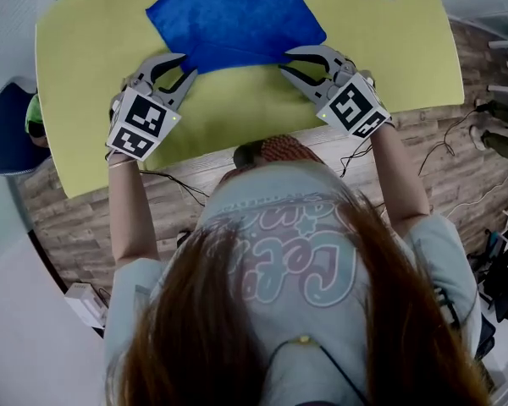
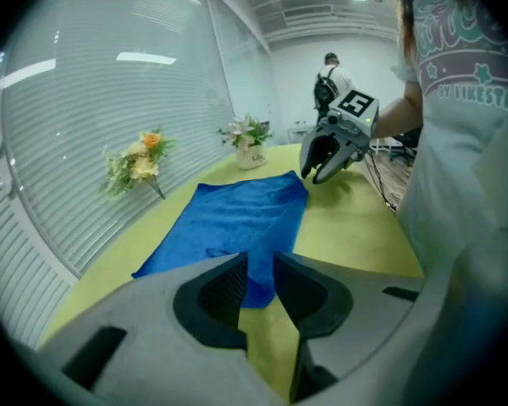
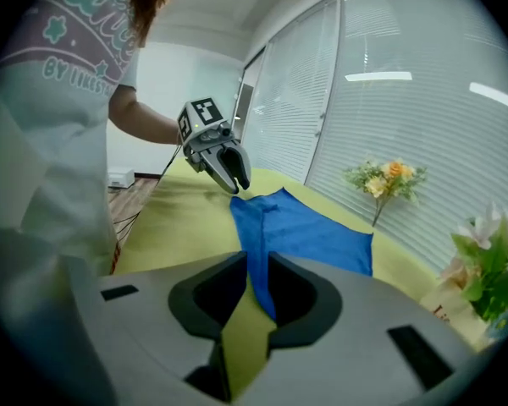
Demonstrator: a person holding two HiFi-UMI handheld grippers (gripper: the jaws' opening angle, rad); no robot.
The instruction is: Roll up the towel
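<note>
fingers narrowly apart, empty, left gripper (image 1: 186, 64) and right gripper (image 1: 283, 62) flank the towel's (image 1: 233, 15) near edge on the table (image 1: 93, 49).

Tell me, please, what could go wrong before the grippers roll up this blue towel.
The blue towel lies skewed on the yellow table, so a roll started from its near edge may come out crooked.
The left gripper and right gripper stand at its near corners with jaws only narrowly apart; either might miss the thin edge, or one corner alone might lift.
</note>
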